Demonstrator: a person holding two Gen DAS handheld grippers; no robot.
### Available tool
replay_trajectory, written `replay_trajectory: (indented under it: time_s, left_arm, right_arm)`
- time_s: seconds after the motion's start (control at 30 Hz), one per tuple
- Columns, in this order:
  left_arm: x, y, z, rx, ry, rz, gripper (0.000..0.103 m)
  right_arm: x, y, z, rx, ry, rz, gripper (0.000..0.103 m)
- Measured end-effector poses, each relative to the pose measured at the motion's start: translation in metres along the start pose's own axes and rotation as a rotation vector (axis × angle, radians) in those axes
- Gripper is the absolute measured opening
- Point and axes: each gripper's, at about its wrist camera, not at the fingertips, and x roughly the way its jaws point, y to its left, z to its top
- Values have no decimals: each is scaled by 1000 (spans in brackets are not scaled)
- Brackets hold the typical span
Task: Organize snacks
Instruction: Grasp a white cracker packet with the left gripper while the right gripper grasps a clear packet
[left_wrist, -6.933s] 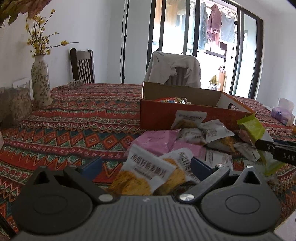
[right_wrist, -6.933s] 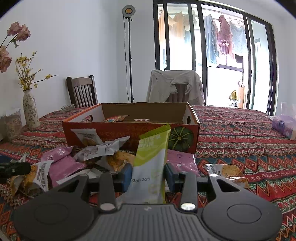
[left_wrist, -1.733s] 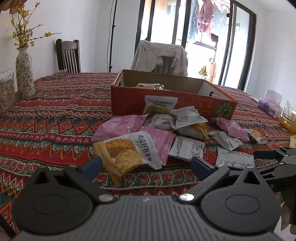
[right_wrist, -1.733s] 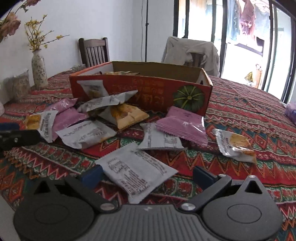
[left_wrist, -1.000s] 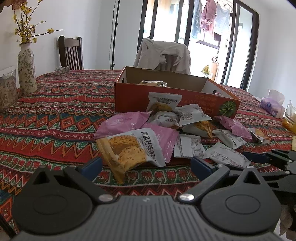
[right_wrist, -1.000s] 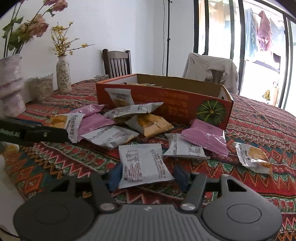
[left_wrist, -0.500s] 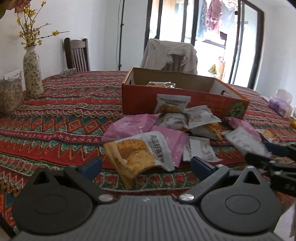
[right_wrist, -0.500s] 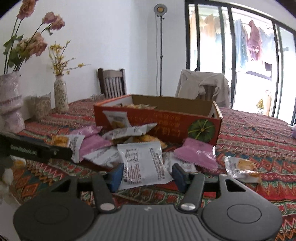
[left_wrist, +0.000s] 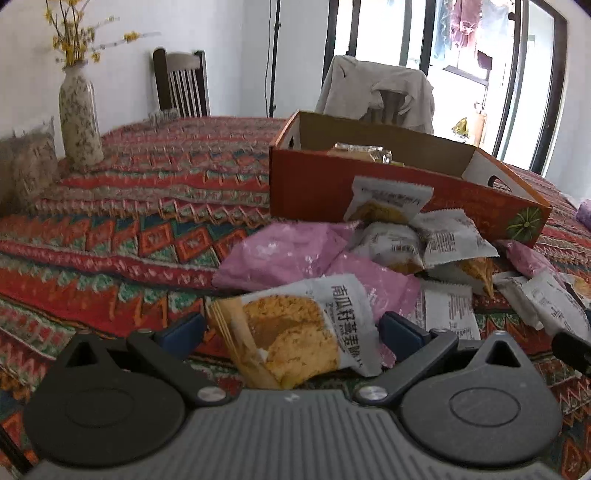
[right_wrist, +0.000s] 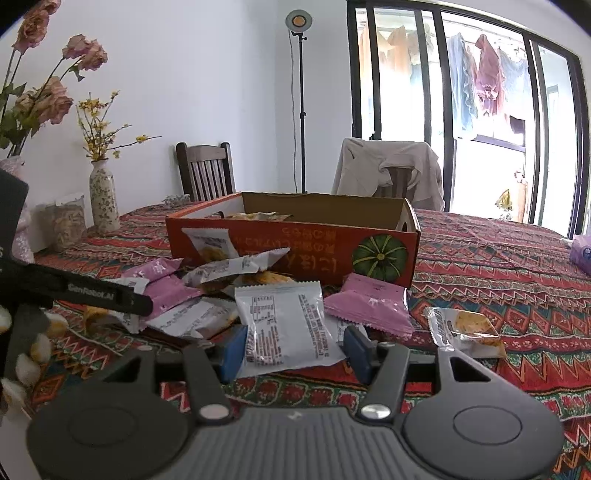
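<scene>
An open orange cardboard box (left_wrist: 314, 184) (right_wrist: 295, 240) stands mid-table with a few snacks inside. Several loose snack packets lie in front of it, pink ones (left_wrist: 280, 254) (right_wrist: 369, 302) and white ones. My left gripper (left_wrist: 291, 330) is open around a white packet with an orange biscuit picture (left_wrist: 299, 328), which lies on the cloth. My right gripper (right_wrist: 295, 349) is shut on a white packet with a printed label (right_wrist: 284, 328) and holds it above the table. The left gripper's finger shows at the left of the right wrist view (right_wrist: 74, 291).
A patterned red tablecloth (left_wrist: 147, 229) covers the table. A flowered vase (left_wrist: 79, 122) (right_wrist: 103, 199) and a jar (right_wrist: 68, 221) stand at the far left. Two chairs (right_wrist: 205, 170) stand behind the table. A purple tissue pack (right_wrist: 581, 254) lies at the far right.
My right gripper closed on the white labelled packet and lifted it off the table. My left gripper moved closer to the biscuit packet, staying open.
</scene>
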Motion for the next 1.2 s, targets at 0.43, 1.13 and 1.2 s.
replay_trajectory:
  time_s: [0.43, 1.13, 1.2]
  left_arm:
    - [4, -3, -1, 20, 33, -3, 103]
    - [-33, -6, -14, 74, -70, -61, 69]
    - [-39, -6, -12, 76, -88, -68, 69]
  right_arm:
    - [4, -1, -4, 15, 21, 8, 57]
    - [2, -3, -1, 22, 13, 2, 57]
    - [2, -2, 0, 20, 10, 2, 57]
